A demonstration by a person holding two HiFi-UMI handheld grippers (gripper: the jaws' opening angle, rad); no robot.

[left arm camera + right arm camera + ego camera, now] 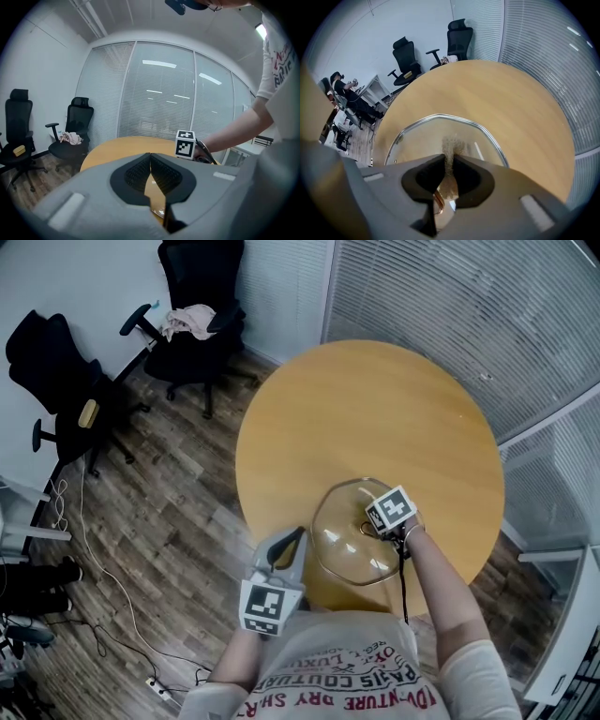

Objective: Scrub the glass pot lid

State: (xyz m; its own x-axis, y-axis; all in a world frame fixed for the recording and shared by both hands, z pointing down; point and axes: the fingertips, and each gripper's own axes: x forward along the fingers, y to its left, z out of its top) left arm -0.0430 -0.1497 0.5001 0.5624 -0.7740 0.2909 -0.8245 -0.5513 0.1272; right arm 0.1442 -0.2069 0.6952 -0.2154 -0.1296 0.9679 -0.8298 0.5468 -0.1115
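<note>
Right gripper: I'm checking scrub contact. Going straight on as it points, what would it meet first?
The glass pot lid: the right gripper, shut on a brownish scrub pad, points down onto its glass. Whether the pad touches it is unclear.

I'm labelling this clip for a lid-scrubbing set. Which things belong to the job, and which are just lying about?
Job: glass pot lid; scrub pad, pinched in the right tool; left tool, shut and empty; round table bearing the lid.
Lying about: two office chairs; cloth on one chair; cables on the floor.
</note>
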